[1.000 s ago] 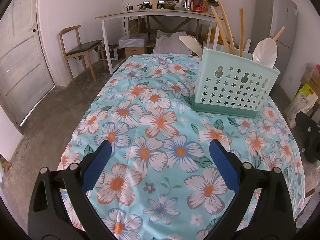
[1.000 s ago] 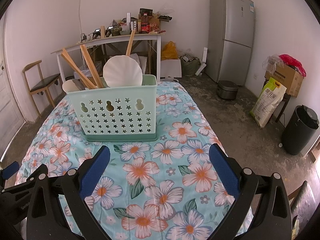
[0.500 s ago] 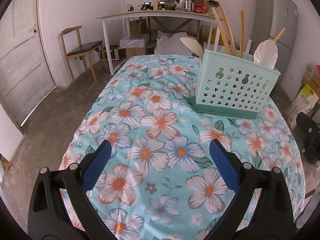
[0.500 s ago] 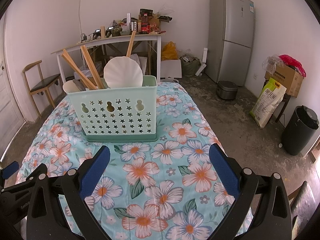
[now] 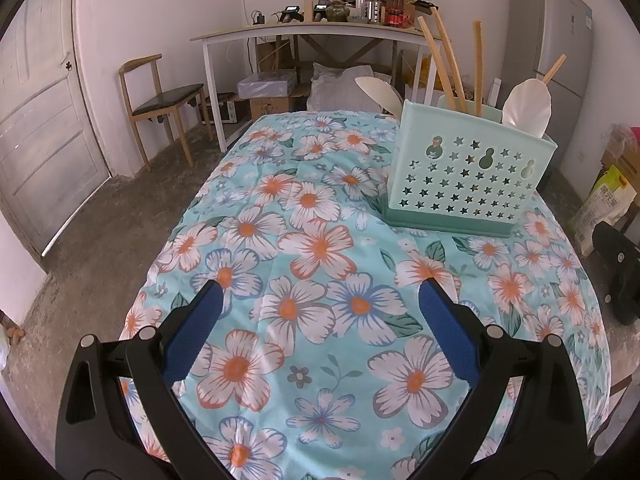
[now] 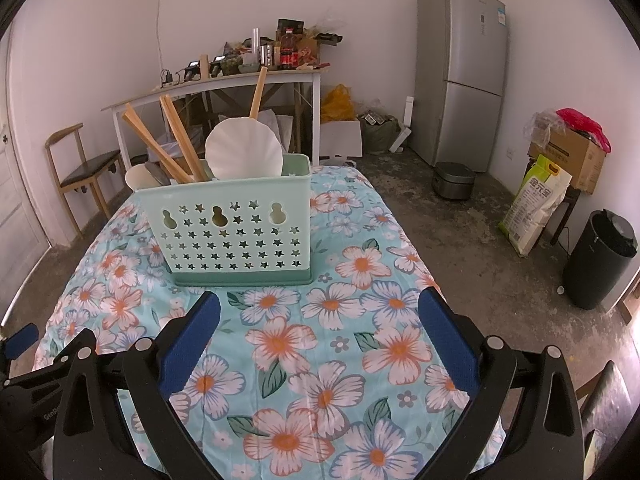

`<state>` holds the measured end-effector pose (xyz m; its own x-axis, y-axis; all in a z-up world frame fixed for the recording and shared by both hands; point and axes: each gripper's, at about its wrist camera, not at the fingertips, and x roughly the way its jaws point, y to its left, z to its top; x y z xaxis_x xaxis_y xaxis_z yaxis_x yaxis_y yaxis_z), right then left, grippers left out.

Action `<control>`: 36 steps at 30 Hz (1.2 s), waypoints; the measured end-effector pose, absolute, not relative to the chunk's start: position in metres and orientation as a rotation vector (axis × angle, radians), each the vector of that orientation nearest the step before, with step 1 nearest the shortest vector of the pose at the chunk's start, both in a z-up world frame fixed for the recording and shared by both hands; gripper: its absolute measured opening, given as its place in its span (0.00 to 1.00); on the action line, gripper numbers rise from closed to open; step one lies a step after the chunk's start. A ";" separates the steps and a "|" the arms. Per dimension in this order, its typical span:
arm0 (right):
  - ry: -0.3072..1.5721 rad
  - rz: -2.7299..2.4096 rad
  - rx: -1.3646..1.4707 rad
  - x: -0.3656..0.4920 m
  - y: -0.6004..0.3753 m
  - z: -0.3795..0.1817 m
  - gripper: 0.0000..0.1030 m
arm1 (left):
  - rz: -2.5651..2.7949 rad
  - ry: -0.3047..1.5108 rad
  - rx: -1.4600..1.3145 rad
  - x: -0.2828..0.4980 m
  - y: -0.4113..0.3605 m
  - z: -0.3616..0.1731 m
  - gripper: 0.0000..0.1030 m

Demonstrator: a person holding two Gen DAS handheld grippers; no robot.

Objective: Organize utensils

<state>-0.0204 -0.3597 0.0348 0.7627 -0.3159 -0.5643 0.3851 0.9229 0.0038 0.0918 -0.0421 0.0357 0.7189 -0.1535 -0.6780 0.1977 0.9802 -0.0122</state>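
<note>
On the desk, covered by a turquoise tablecloth [image 5: 320,240] printed with white and orange flowers, a mint-green utensil caddy [image 6: 236,228] with star-shaped cut-outs stands upright toward the far end. It holds wooden chopsticks [image 6: 176,140] leaning to one side, a white scalloped ladle [image 6: 244,148] with a wooden handle, and a white spoon [image 5: 376,90] tilted at its other end. The left gripper [image 5: 320,312] hangs over the near part of the cloth, its blue-padded jaws spread wide with nothing between them. The right gripper [image 6: 320,316] is just in front of the caddy, jaws likewise wide apart and empty. Behind the desk a white side table [image 5: 312,32] along the wall carries bottles, chargers and clutter, with boxes stored beneath it. A wooden chair [image 5: 160,96] with a dark seat stands beside a pale door [image 5: 36,132]. In the right wrist view a grey refrigerator [image 6: 460,72] stands against the far wall, with a rice cooker [image 6: 454,180] on the bare concrete floor [image 6: 480,272], a rice sack [image 6: 536,204], a cardboard box [image 6: 568,156] and a black bin [image 6: 600,258] along the right side.
</note>
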 end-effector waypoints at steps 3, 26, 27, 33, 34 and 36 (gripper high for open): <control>0.591 -0.382 0.123 -0.021 -0.360 0.035 0.94 | -0.195 0.745 0.064 0.092 -0.042 0.036 0.92; 0.589 -0.380 0.127 -0.024 -0.362 0.038 0.94 | -0.150 0.712 0.099 0.085 -0.044 0.045 0.92; 0.590 -0.380 0.127 -0.024 -0.362 0.038 0.94 | -0.151 0.711 0.099 0.084 -0.044 0.044 0.92; 0.590 -0.379 0.128 -0.024 -0.360 0.038 0.94 | -0.151 0.715 0.095 0.085 -0.043 0.045 0.92; 0.590 -0.379 0.128 -0.024 -0.360 0.038 0.94 | -0.149 0.715 0.095 0.085 -0.044 0.044 0.92; 0.589 -0.380 0.126 -0.024 -0.360 0.038 0.94 | -0.146 0.715 0.091 0.085 -0.043 0.045 0.92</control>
<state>-0.0242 -0.3599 0.0383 0.7646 -0.3135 -0.5630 0.3844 0.9231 0.0080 0.0848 -0.0434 0.0447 0.7452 -0.1024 -0.6590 0.1645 0.9858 0.0328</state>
